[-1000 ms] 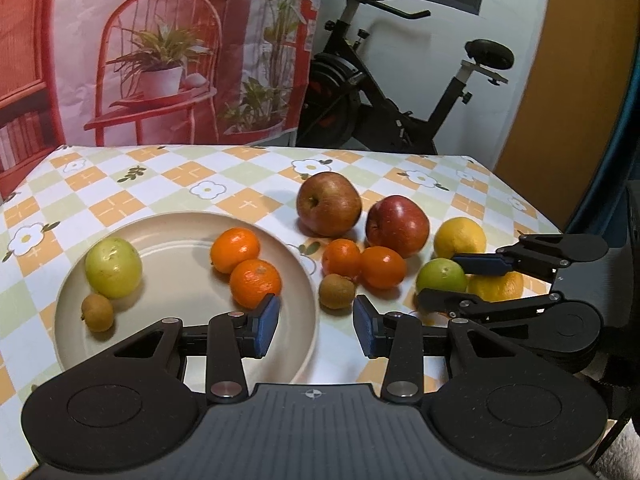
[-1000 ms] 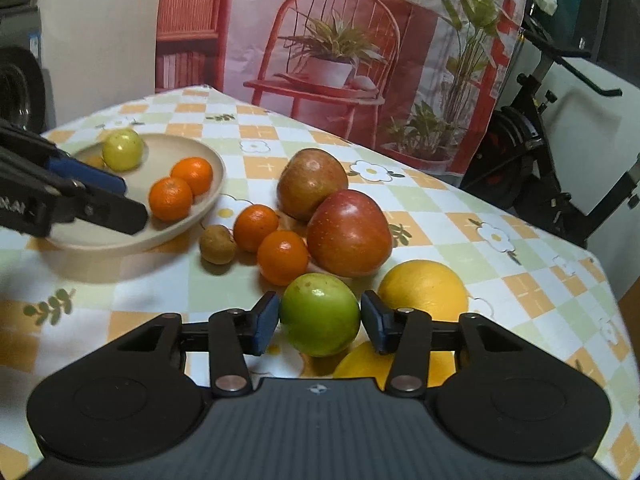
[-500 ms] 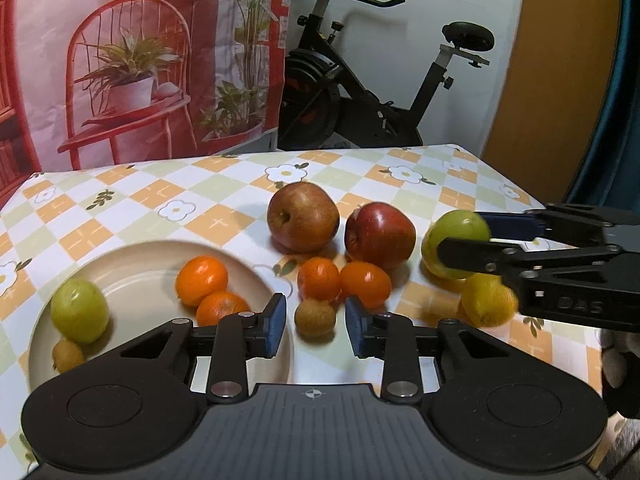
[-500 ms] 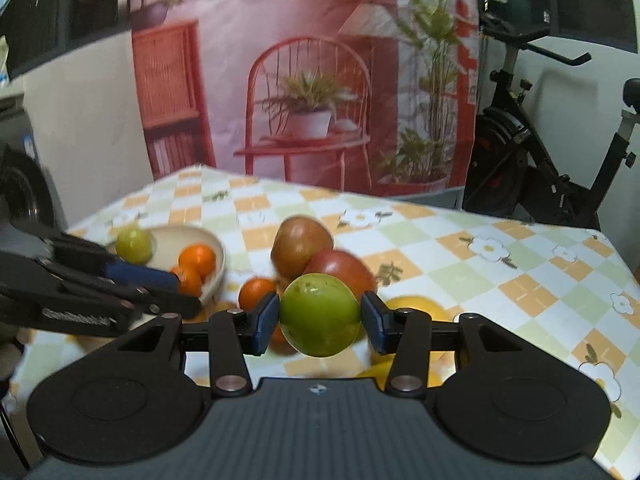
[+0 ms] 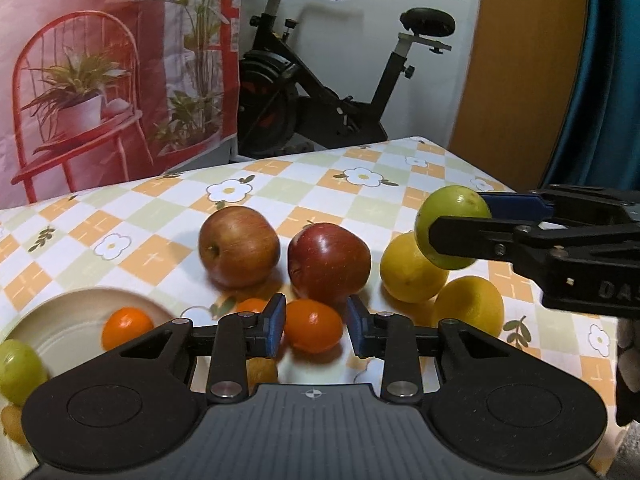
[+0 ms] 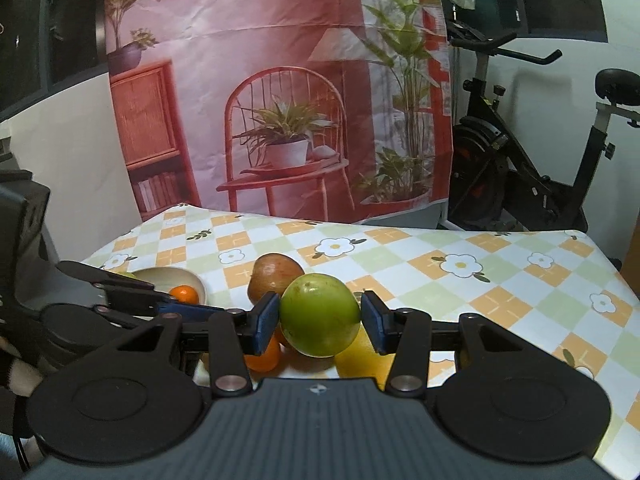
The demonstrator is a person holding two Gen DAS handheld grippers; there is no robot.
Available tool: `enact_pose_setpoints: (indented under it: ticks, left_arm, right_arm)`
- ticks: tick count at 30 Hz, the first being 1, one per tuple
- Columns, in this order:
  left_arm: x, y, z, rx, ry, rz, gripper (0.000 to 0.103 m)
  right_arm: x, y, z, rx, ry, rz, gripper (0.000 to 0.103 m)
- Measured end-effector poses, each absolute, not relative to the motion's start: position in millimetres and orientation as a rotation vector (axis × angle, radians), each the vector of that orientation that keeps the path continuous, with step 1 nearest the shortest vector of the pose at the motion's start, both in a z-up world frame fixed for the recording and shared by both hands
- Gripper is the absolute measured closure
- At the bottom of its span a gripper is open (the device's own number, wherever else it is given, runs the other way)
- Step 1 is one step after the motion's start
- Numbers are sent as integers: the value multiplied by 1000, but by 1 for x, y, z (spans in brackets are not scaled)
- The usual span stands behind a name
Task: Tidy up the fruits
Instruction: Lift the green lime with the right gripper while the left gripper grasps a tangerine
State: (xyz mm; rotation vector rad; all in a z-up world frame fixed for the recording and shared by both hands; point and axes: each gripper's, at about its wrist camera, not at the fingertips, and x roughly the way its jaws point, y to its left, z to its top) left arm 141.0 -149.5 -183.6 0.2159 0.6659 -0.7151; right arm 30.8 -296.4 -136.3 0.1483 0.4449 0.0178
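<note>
- Right gripper (image 6: 320, 322) clamps one green fruit (image 6: 319, 314), raised.
- Left gripper (image 5: 316, 330) brackets one tangerine (image 5: 313, 330), pads slightly apart from it.
- Two apples (image 5: 239, 246), two lemons (image 5: 412, 268).

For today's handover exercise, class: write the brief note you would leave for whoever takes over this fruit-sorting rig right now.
Right hand-held gripper: shut on the green fruit, held clear of the table.
Left hand-held gripper: an orange sits between its fingers; contact unclear.
Done: the plate holds an orange and a green fruit.
Left: two apples, two yellow fruits and small oranges remain on the tablecloth; carry the held green fruit over.
</note>
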Motion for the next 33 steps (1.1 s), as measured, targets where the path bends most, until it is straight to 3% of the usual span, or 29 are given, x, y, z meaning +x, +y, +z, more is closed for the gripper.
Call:
enact_pose_setpoints:
  ticks: [19,24,33]
  left_arm:
    - [125,-138,-187,158,750,-845,67]
    - [125,-141,-186,194,711,-758,62]
    - [138,-142,-187,264,698,-672,62]
  right_arm:
    - [29,-306,-133,158,440,-3,55]
    - [28,-306,-131,160,433,-5,55]
    - [28,-305,-131,164,432,-3,55]
